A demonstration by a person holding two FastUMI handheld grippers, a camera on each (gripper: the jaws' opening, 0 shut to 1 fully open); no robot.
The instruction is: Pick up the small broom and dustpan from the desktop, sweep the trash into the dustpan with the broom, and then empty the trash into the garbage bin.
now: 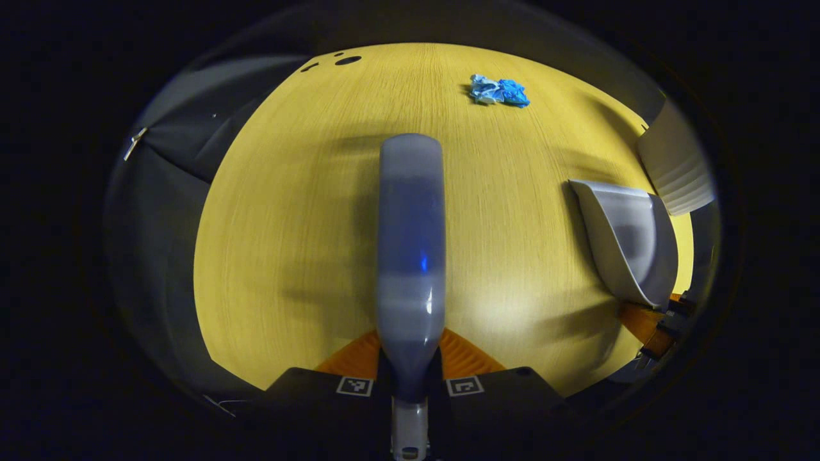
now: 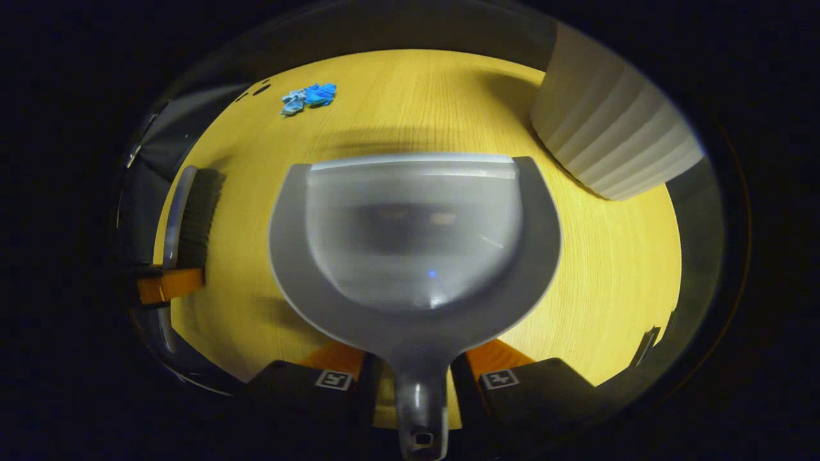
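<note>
In the left gripper view my left gripper point(image 1: 410, 365) is shut on the grey small broom point(image 1: 410, 243), which points forward above the yellow desktop point(image 1: 288, 211). Crumpled blue trash point(image 1: 498, 91) lies far ahead, slightly right. The grey dustpan point(image 1: 628, 246) hangs at the right, held by the other gripper. In the right gripper view my right gripper point(image 2: 416, 378) is shut on the dustpan's handle; the dustpan point(image 2: 413, 243) faces forward over the desktop point(image 2: 608, 269). The blue trash point(image 2: 309, 97) sits far ahead to the left. The broom point(image 2: 191, 214) shows at the left edge.
A white ribbed garbage bin point(image 2: 612, 137) stands at the right of the dustpan, close to its front corner; the garbage bin point(image 1: 678, 168) also shows at the right edge of the left gripper view. Dark holes point(image 1: 346, 61) mark the desktop's far left corner.
</note>
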